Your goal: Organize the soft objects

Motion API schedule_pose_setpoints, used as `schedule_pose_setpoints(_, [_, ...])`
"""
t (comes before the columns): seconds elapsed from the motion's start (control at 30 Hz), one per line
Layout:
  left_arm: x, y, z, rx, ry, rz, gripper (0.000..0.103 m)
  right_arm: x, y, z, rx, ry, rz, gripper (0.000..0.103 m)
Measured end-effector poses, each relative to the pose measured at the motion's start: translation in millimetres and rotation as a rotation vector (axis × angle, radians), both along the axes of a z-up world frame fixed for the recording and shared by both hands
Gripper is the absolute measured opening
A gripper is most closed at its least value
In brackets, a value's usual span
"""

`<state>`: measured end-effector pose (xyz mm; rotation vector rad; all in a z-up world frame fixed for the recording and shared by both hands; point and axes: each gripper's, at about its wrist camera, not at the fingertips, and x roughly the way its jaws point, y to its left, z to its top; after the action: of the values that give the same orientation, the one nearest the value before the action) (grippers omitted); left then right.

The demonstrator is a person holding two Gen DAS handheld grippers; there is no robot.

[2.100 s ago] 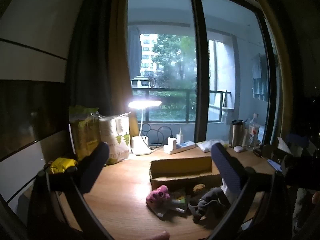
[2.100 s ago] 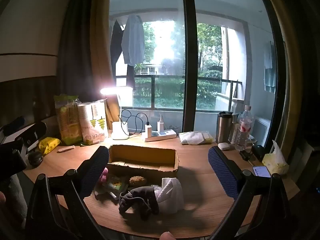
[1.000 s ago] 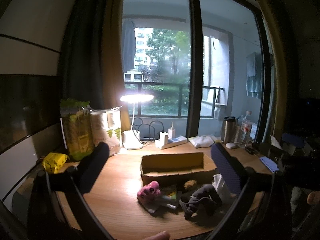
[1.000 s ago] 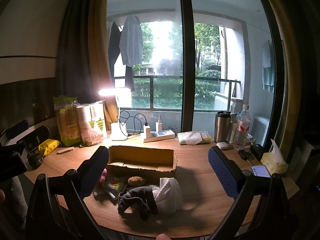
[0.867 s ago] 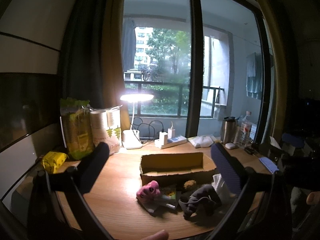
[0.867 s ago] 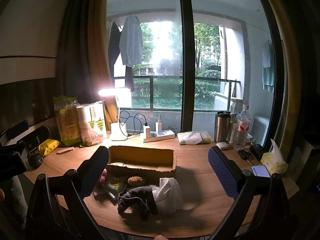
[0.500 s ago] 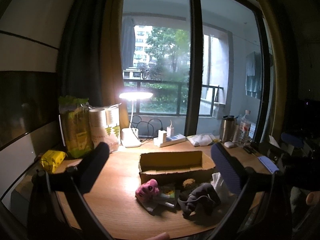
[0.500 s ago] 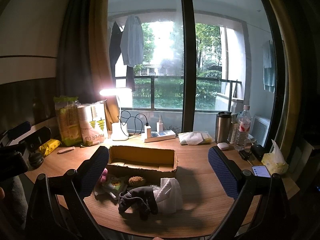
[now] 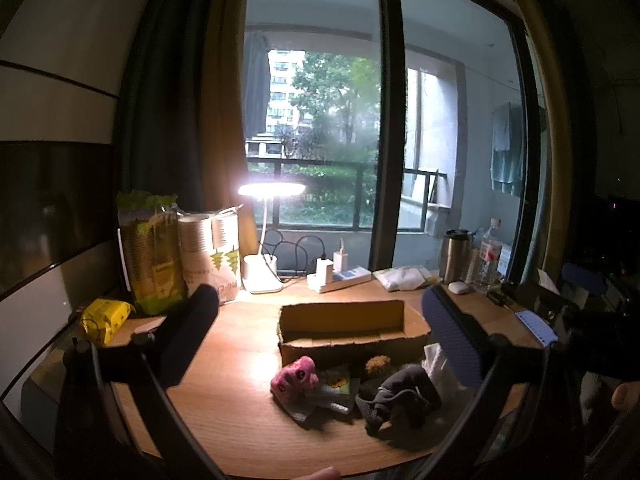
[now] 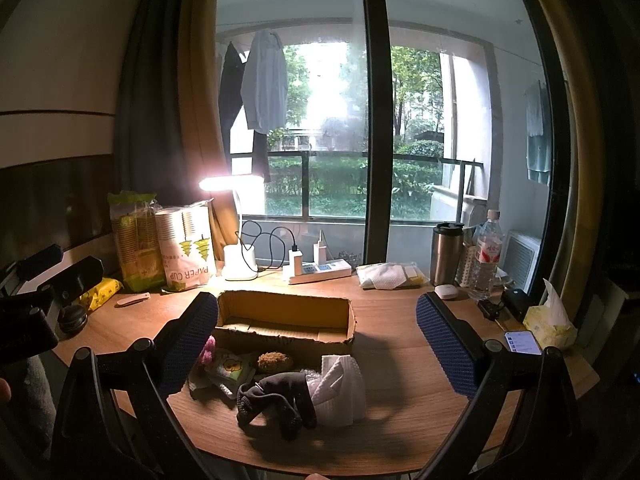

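Left wrist view looks across the wooden counter [image 9: 240, 360] from its left side, with the left hand-held gripper [image 9: 320, 320] spread wide, nothing between its fingers, raised above the surface. An open cardboard box [image 9: 348, 328] sits mid-counter. Just in front of it lie the soft things: a pink plush toy [image 9: 295, 378], a small flat packet [image 9: 338, 384] beside it, a brown fuzzy ball [image 9: 377, 364] against the box wall, a dark grey cloth [image 9: 400, 400], and a white cloth [image 9: 440, 368] partly hidden by the right finger. The pink plush toy shows whole only here; in the right wrist view it peeks out behind the left finger [image 10: 207, 350].

Right wrist view faces the box [image 10: 286, 322] more squarely, and the right hand-held gripper [image 10: 316, 336] is likewise spread and holds nothing. Here the white cloth [image 10: 340, 388] shows fully, folded and touching the dark grey cloth [image 10: 280, 398], with the brown fuzzy ball [image 10: 274, 361] and the packet [image 10: 230, 368] behind them. This view alone shows a phone [image 10: 522, 342] and a tissue pack [image 10: 550, 322] at the counter's right edge, and the left hand-held gripper [image 10: 52, 272] at far left. Both views show the lit desk lamp [image 9: 272, 190] and power strip [image 9: 340, 276] behind the box.
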<state>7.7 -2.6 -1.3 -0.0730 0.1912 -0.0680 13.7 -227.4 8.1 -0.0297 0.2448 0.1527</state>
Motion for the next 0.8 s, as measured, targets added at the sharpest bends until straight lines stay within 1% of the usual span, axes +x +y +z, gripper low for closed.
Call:
schedule_pose_setpoints(0.53, [-1.6,0.7,-2.8,-0.001,0.001,0.002,0.102,-0.3,0.2,-0.2,-0.001,0.001,0.001,0.101])
schedule_pose_setpoints(0.8, [1.8,1.5,-8.1,-0.008,0.020,-0.002,0.102,4.2,0.0,-3.7,-0.004,0.018,-0.005,0.101])
